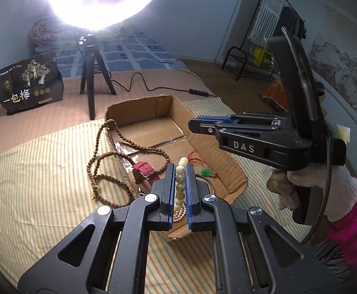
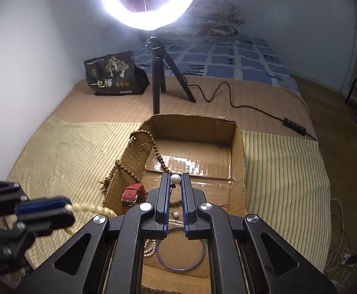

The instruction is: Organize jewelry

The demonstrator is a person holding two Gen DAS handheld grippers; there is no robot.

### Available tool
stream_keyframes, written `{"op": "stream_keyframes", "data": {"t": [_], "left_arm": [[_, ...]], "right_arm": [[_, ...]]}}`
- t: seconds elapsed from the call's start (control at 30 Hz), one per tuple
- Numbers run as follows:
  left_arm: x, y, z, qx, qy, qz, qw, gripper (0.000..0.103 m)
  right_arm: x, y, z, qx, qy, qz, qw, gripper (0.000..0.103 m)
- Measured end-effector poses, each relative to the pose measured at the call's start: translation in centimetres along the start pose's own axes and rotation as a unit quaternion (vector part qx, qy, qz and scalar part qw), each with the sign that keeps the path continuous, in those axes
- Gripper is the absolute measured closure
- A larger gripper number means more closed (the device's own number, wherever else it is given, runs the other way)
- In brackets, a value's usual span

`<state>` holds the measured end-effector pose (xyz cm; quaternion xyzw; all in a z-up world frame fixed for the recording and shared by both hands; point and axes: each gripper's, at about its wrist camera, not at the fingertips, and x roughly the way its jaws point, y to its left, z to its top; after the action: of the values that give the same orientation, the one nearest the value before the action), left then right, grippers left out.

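My left gripper (image 1: pixel 180 169) is shut on a cream bead bracelet (image 1: pixel 180 186) above the near end of an open cardboard box (image 1: pixel 237 169); it also shows in the right wrist view (image 2: pixel 67 208) at lower left with the cream beads (image 2: pixel 92 207) trailing out. My right gripper (image 2: pixel 175 178) is shut on a white pearl earring (image 2: pixel 175 179) over the box (image 2: pixel 237 166); it also shows in the left wrist view (image 1: pixel 198 125). A brown bead necklace (image 1: pixel 100 161) hangs over the box's left wall. Inside lie a red strap (image 2: pixel 132 193), a small pearl strand (image 2: pixel 151 247), a blue bangle (image 2: pixel 181 250) and a loose pearl (image 2: pixel 176 214).
The box sits on a striped yellow cloth (image 1: pixel 43 171) on a bed. A ring light on a black tripod (image 2: pixel 157 73) stands behind, its cable (image 2: pixel 239 105) running right. A dark printed bag (image 2: pixel 112 73) stands at the back left.
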<state>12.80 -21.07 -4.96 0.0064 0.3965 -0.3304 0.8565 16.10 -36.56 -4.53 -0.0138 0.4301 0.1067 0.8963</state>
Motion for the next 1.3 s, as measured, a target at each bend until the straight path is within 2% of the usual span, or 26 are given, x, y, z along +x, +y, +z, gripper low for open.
{"op": "stream_keyframes", "data": {"t": [0.6, 0.63, 0.67, 0.77, 0.8, 0.83, 0.9, 0.97, 1.07, 1.13, 1.3], "left_arm": [[0.7, -0.5, -0.2, 0.008, 0.003, 0.0, 1.0, 0.098], [0.7, -0.5, -0.2, 0.009, 0.003, 0.002, 1.0, 0.097], [0.7, -0.5, -0.2, 0.01, 0.003, 0.002, 0.9999, 0.097], [0.7, -0.5, -0.3, 0.012, 0.007, 0.006, 0.9999, 0.097], [0.7, -0.6, -0.3, 0.014, 0.009, 0.008, 0.9998, 0.089], [0.7, -0.6, -0.4, 0.015, 0.008, 0.011, 0.9998, 0.073], [0.4, -0.6, -0.5, 0.017, 0.001, 0.018, 0.9997, 0.058], [0.1, -0.7, -0.4, 0.021, -0.002, 0.02, 0.9996, 0.058], [-0.3, -0.7, -0.4, 0.024, -0.006, 0.025, 0.9994, 0.054], [-0.7, -0.6, -0.4, 0.025, -0.012, 0.028, 0.9992, 0.041], [-1.4, -0.5, -0.5, 0.026, -0.021, 0.034, 0.9989, 0.038]], "right_arm": [[0.9, -0.5, -0.1, 0.014, 0.01, -0.009, 1.0, 0.095], [0.9, -0.5, -0.2, 0.014, 0.01, -0.009, 1.0, 0.086], [0.9, -0.5, -0.1, 0.014, 0.01, -0.011, 1.0, 0.073], [0.8, -0.4, -0.1, 0.015, 0.004, -0.016, 1.0, 0.058], [0.7, -0.4, -0.1, 0.015, 0.002, -0.02, 1.0, 0.057], [0.6, -0.4, -0.1, 0.015, 0.001, -0.023, 1.0, 0.052], [0.5, -0.3, 0.0, 0.014, -0.002, -0.032, 0.999, 0.042], [0.2, -0.2, 0.1, 0.013, -0.007, -0.04, 0.999, 0.034], [-0.2, 0.1, 0.2, 0.011, -0.013, -0.046, 0.999, 0.033], [-0.5, 0.4, 0.3, 0.008, -0.015, -0.055, 0.998, 0.03], [-1.0, 0.9, 0.4, 0.005, -0.02, -0.064, 0.998, 0.027]]}}
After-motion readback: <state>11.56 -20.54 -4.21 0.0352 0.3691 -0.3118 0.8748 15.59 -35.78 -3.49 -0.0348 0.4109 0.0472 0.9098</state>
